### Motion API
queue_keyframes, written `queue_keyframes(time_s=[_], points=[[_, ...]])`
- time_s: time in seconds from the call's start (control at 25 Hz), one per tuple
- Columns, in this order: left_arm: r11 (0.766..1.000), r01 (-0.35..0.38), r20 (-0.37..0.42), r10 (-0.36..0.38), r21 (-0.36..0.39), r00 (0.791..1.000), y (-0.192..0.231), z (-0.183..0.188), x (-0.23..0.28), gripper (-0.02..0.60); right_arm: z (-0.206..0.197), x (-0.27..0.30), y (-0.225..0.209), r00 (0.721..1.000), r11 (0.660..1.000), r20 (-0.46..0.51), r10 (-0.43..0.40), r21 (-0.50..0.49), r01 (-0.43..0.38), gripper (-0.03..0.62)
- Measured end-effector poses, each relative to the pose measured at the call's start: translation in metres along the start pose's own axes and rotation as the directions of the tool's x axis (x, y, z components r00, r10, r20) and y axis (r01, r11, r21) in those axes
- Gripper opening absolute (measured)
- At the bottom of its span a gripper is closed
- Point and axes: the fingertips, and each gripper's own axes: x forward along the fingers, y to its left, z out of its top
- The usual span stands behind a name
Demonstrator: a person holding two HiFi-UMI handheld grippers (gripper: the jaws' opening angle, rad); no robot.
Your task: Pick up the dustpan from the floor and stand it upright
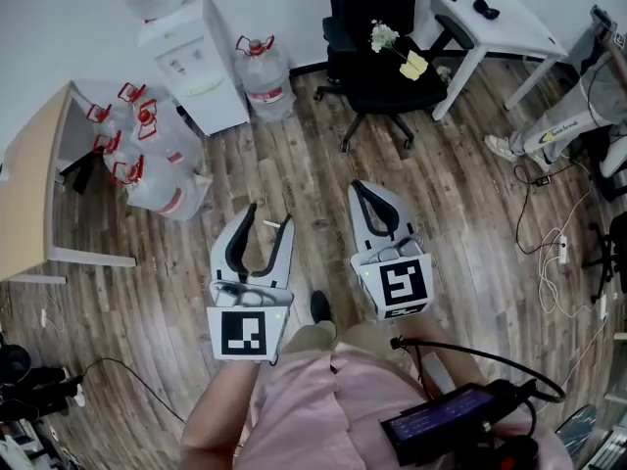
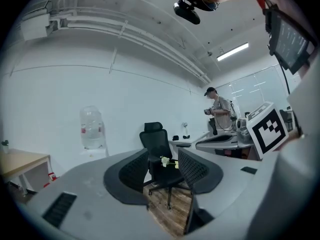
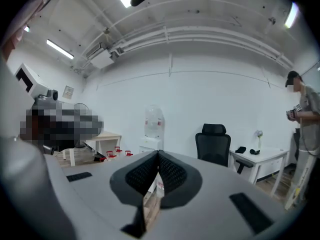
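Above a wood-plank floor [image 1: 294, 155] in an office, a person in a pink top holds both tools out level, side by side and pointing the same way. The left gripper [image 1: 271, 218] has its two fingers [image 2: 132, 171] spread apart with nothing between them; through the gap, straight ahead, shows a black office chair [image 2: 157, 149] with a white flower [image 1: 384, 35] and a yellow item [image 1: 415, 64] lying on its seat. The right gripper [image 1: 361, 190], just beside the left one, has its fingers [image 3: 172, 171] pressed together at the tips, clamped on nothing. Ahead and to the left of the left fingers stands a white water dispenser [image 1: 191, 62], with one large water jug [image 1: 263, 71] touching its side and a cluster of red-capped jugs [image 1: 147, 150] on the floor near it. Farther to the left of those fingers sits a light wooden table [image 1: 29, 184]. Ahead and to the right of the right fingers stands a white desk [image 1: 500, 18], and cables [image 1: 554, 253] trail over the floor to their right. A second person [image 2: 220, 111] in a cap stands off beyond the desk. The dustpan cannot be made out in any view, on the floor or near either pair of fingers.
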Motion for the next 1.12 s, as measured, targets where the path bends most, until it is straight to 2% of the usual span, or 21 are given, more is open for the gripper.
queue_keyframes(time_s=[0.28,0.44,0.56,0.68,0.8,0.96,1.12], points=[[0.998,0.006,0.015,-0.007,0.068,1.0,0.027,0.02,0.033,0.19,0.018,0.033,-0.016,0.999,1.0,0.031,-0.013,0.004,0.013,0.002],[0.996,0.006,-0.016,-0.005,0.087,1.0,0.034,0.012,0.057,0.19,0.011,0.05,-0.026,0.999,1.0,0.034,0.01,-0.007,-0.01,0.002],[0.998,-0.01,-0.025,0.012,0.055,1.0,0.04,-0.006,0.08,0.19,-0.006,0.07,-0.037,0.999,1.0,0.03,0.029,0.004,-0.029,0.002],[1.0,-0.018,-0.081,0.019,0.013,0.997,0.037,-0.039,0.084,0.19,-0.038,0.075,-0.031,0.997,0.996,-0.014,0.075,0.045,-0.075,0.002],[1.0,0.01,-0.142,-0.008,0.017,0.99,0.029,-0.084,0.096,0.19,-0.08,0.083,-0.029,0.992,0.992,-0.063,0.113,0.06,-0.109,0.002],[0.999,0.032,-0.233,-0.029,0.006,0.972,0.024,-0.148,0.1,0.19,-0.14,0.088,-0.022,0.98,0.986,-0.131,0.15,0.098,-0.138,0.002],[0.999,0.044,-0.281,-0.047,-0.015,0.959,0.023,-0.213,0.111,0.193,-0.194,0.096,-0.013,0.975,0.982,-0.153,0.159,0.13,-0.139,0.002]])
